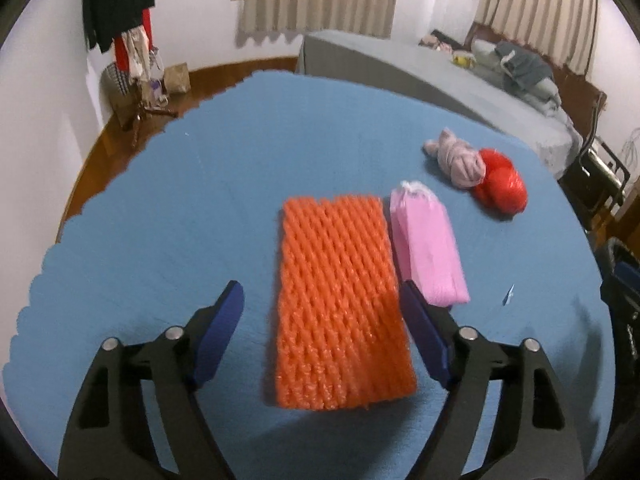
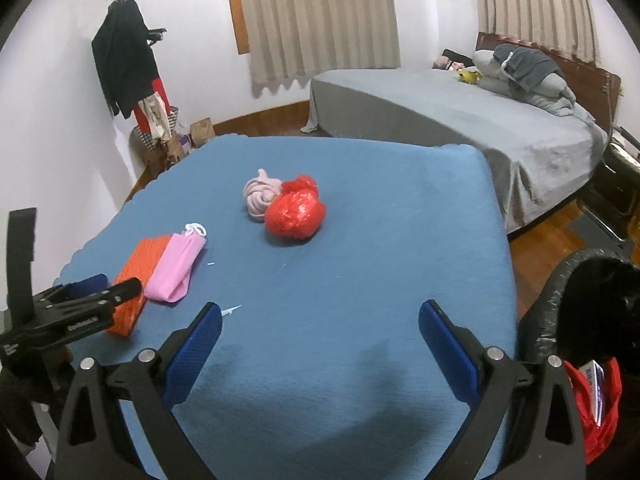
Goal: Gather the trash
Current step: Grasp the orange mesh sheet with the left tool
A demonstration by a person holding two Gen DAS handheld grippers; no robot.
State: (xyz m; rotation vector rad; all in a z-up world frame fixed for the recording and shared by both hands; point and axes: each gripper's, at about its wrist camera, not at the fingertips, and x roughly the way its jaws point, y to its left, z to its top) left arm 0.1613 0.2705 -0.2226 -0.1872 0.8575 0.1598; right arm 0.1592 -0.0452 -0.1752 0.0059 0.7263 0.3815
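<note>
orange foam net [image 1: 340, 304] – (flat), blue table [image 1: 160, 220]

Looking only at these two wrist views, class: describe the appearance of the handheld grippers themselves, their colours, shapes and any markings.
Both look alike: the left gripper and right gripper have black, angular plastic linkage arms with cut-out openings and round silver pivot pins. Each finger carries a long, flat, dark blue textured pad. Small white lettering, unreadable, marks the left gripper's side. No cables or sleeves show.

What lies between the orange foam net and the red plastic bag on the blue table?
The pink pouch, beside the orange foam net; then bare blue table before the red plastic bag, in both views.
</note>
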